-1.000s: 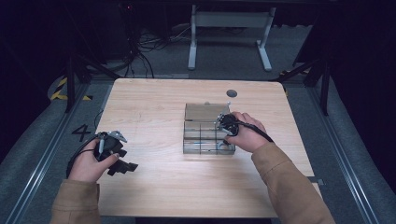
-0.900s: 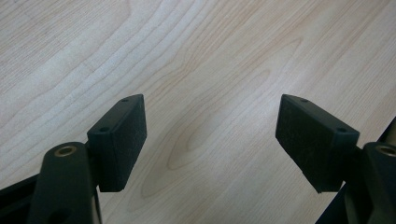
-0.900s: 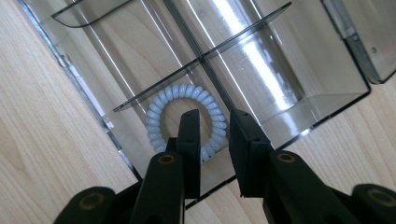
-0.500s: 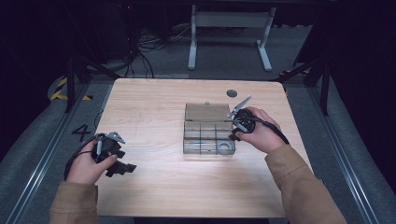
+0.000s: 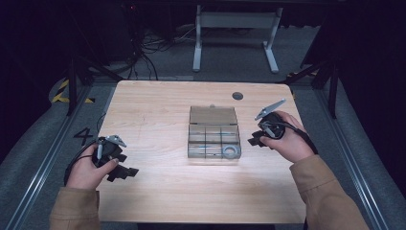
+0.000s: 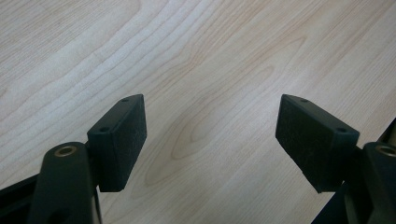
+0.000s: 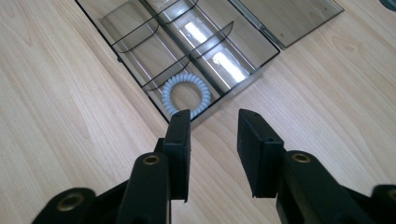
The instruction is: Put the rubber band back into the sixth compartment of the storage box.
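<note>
Coil [image 7: 186,94] in box [image 7: 122,62] corner compartment, just beyond right gripper [image 7: 214,122] tips, untouched. Right jaws released, empty. Left gripper [image 6: 210,128] spread wide over bare desk [image 6: 196,56] near left edge.

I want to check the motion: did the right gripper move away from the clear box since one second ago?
Yes. The right gripper has moved right, off the clear box, and is now over bare table beside its right edge.

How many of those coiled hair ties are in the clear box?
1: the coiled hair tie lies in the near right corner compartment of the clear box; its other compartments look empty.
</note>
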A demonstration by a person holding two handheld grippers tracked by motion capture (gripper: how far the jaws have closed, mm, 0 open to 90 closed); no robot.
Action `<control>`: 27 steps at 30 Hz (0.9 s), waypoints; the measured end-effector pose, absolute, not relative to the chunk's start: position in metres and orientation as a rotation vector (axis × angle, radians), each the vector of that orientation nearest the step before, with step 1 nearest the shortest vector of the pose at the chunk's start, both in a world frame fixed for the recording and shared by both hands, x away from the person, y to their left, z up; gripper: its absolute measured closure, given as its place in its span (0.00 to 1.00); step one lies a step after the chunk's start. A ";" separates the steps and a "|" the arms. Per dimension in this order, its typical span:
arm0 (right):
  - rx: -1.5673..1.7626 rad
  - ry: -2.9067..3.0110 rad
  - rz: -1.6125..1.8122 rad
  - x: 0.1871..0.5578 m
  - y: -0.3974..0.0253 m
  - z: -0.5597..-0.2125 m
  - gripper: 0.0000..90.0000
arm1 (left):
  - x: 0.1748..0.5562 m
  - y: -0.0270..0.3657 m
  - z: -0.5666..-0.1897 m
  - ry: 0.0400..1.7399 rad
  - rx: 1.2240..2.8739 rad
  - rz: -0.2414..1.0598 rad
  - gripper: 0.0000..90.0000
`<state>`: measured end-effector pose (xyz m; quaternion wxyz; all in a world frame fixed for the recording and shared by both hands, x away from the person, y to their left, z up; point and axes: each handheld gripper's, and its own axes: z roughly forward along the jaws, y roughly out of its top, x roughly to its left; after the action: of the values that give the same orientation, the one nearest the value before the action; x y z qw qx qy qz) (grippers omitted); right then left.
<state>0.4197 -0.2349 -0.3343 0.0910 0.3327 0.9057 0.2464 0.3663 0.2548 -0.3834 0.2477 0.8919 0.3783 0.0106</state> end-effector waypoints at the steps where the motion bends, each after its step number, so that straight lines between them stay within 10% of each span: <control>1: 0.995 2.686 0.734 0.418 -0.237 -0.334 0.72 | 0.367 0.255 -0.383 1.028 2.432 0.030 0.29; 27: 1.153 2.554 0.807 0.375 -0.316 -0.355 0.55 | 0.370 0.250 -0.382 1.014 2.441 0.034 0.29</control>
<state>0.3749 -0.3158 -0.3550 0.1127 0.3928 0.8702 0.2751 0.3699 0.2505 -0.3823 0.2465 0.8949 0.3719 0.0124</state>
